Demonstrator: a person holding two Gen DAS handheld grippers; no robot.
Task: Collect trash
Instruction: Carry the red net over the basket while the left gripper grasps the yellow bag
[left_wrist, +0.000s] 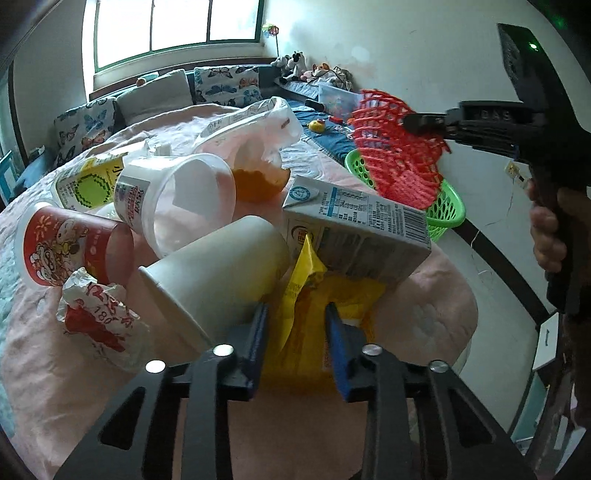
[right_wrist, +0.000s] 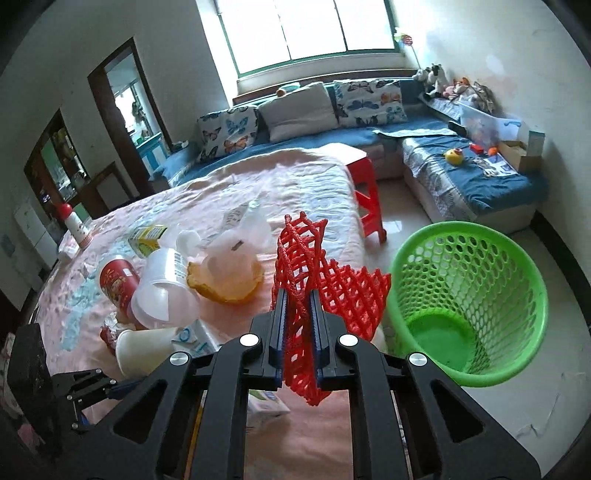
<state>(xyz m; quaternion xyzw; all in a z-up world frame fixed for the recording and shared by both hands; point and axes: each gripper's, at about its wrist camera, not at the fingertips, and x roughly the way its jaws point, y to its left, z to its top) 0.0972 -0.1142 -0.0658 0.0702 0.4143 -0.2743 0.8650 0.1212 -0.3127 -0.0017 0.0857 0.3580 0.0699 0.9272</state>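
Your left tool (left_wrist: 295, 325) sits low over the near edge of the pink-covered tabletop (left_wrist: 74, 387), its blue fingers partly spread with a yellow wrapper (left_wrist: 299, 295) between them; you cannot tell from either view whether the pads press it. At far left of the heap lies a red printed cup (left_wrist: 55, 240) on its side, with a crumpled red-and-white wrapper (left_wrist: 96, 317) just near of it. Next comes a clear plastic tub (left_wrist: 177, 199), then a plain white paper cup (left_wrist: 218, 266) tipped over beside the left finger. Right of that, a milk carton (left_wrist: 362, 225) rests on the yellow wrapper, and farther back a plastic bag holding orange peel (left_wrist: 255, 177) is slumped. Your right tool (right_wrist: 298, 310) is clamped narrow on a red foam fruit net (right_wrist: 332, 291), held up off the tabletop's right edge. The green mesh basket (right_wrist: 469, 295) stands on the floor, just right of the net.
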